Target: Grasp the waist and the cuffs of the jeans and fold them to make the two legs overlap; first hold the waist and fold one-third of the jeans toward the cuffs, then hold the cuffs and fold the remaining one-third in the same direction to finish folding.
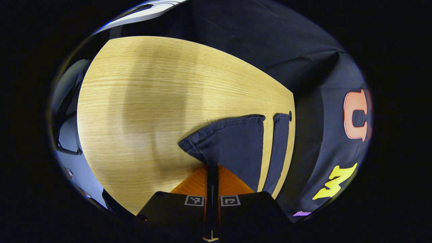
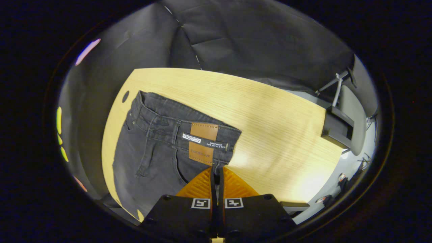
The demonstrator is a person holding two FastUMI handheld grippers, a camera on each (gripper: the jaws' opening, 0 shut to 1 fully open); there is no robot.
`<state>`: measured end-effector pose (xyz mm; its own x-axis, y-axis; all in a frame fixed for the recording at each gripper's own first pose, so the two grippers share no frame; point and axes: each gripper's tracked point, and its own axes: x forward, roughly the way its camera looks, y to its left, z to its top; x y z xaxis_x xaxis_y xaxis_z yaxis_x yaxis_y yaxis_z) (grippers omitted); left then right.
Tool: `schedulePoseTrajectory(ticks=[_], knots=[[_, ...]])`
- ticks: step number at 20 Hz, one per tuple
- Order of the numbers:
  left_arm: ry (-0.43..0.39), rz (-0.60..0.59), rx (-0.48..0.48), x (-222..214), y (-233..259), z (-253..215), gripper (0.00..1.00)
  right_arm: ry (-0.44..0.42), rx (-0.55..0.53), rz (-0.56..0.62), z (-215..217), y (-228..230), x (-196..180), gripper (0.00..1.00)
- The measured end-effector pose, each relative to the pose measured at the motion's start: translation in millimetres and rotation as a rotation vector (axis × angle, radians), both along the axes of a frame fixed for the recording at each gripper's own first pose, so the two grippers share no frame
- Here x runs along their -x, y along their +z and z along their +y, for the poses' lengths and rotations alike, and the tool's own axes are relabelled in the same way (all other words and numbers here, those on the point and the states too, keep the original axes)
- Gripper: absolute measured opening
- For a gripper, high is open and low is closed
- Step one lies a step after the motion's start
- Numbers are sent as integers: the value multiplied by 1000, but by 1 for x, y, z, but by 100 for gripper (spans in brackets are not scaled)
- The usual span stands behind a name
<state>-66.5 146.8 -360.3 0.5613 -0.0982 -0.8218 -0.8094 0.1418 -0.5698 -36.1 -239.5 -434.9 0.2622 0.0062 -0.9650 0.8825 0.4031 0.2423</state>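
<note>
Tongs first: my left gripper [image 1: 212, 168] is closed w/ fingers nearly touching, and dark denim sits pinched in the thin slit between them, so it's clamped on a cuff [image 1: 233, 145] of the jeans. That cuff corner looks lifted off the table [image 1: 141, 101], w/ the hem edge running along its top. Just beside it to the right lies the second cuff [image 1: 280, 135], a narrow strip flat on the wood near the table edge, w/ a small dark hole in the tabletop next to its tip. My right gripper [image 2: 216, 172] is likewise closed, fingers almost together, biting the waistband [image 2: 189, 135] at its near corner, right below the tan leather patch [image 2: 202, 143]. From the right gripper view I get the waist end of the jeans [image 2: 152, 162]: belt loops, a pocket seam, stitching, the top part spread on the left side of the table. That view also gives a grey chair [image 2: 347, 118] past the far table edge. Left gripper view gives the cuff end instead, plus a big bare stretch of wood. Writing: a dark woven strip crosses the patch w/ white text, too small for me to make out.
</note>
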Motion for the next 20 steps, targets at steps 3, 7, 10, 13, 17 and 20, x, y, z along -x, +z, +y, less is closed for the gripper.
schedulePoseTrajectory(ticks=[3,7,10,13,17,20], knots=[[4,-30,12,-3,21,0,3,-43,-55,-78,-1,15,-2,1],[-38,-71,-10,-17,52,-7,4,6,-72,-161,7,49,-8,1],[-77,-101,-22,-33,73,-13,4,33,-87,-231,10,75,-22,1],[-122,-128,-50,-53,95,-12,4,76,-87,-288,14,99,-40,0],[-169,-151,-71,-75,111,-14,4,127,-85,-337,17,124,-61,0],[-189,-169,-77,-93,124,-13,4,164,-82,-360,20,137,-77,1]])
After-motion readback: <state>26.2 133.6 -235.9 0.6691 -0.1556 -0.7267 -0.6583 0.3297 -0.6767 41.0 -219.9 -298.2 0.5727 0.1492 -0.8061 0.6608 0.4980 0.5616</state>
